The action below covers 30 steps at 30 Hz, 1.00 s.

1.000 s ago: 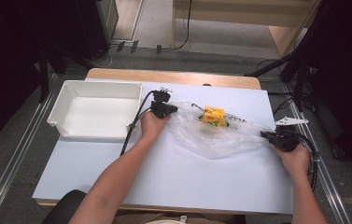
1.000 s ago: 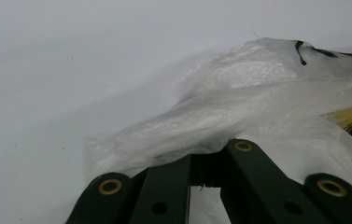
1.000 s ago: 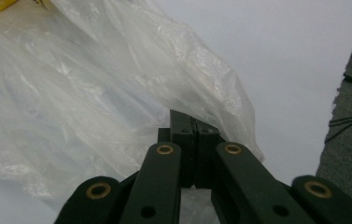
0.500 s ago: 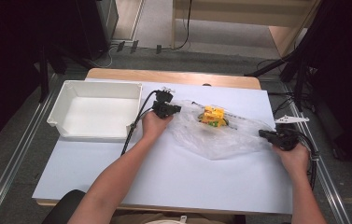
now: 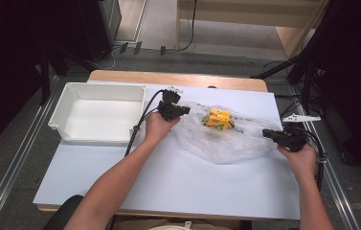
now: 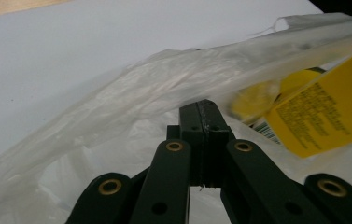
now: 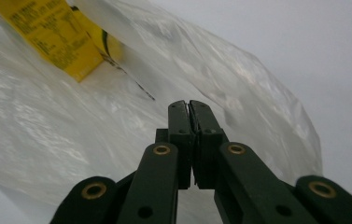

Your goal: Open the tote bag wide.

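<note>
Since the earlier frame you are lifting both hands slightly, and the clear plastic bag is rising with them off the worktop. Your left gripper and right gripper are each pinching shut on an opposite bag edge, while the yellow package is sitting inside the bag, right of the white tray.

high view overhead, facing forward; gripper views close, sharing bag.

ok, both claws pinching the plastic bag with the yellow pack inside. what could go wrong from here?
1. Thin film: the left claw and right claw each pinch only an edge of the plastic bag, so it may slip or tear.
2. The yellow pack lies loose inside and could slide out if the bag tips.
</note>
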Each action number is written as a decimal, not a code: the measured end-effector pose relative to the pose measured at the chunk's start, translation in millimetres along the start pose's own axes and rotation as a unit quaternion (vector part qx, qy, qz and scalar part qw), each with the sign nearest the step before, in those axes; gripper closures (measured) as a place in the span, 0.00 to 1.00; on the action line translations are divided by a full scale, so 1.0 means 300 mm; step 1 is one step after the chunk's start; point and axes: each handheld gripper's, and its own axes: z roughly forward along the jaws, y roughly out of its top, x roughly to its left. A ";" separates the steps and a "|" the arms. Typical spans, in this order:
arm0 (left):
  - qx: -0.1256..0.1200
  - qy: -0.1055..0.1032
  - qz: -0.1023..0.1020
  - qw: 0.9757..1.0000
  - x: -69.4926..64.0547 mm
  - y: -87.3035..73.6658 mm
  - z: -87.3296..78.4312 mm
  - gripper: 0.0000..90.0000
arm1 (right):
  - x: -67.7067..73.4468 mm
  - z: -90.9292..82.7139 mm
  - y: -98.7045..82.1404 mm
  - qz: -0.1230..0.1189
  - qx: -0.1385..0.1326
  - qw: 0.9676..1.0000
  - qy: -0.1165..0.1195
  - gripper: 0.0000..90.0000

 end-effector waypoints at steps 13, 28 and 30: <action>-0.003 -0.022 0.037 0.999 -0.099 0.025 -0.070 1.00 | 0.109 -0.028 0.076 -0.028 -0.016 0.999 0.015 0.99; 0.009 -0.034 0.049 0.998 -0.177 0.032 -0.047 1.00 | 0.186 0.034 0.171 -0.066 -0.017 0.997 0.024 0.99; 0.011 -0.034 0.048 0.998 -0.177 0.028 -0.032 1.00 | 0.187 0.046 0.188 -0.075 -0.021 0.997 0.021 0.99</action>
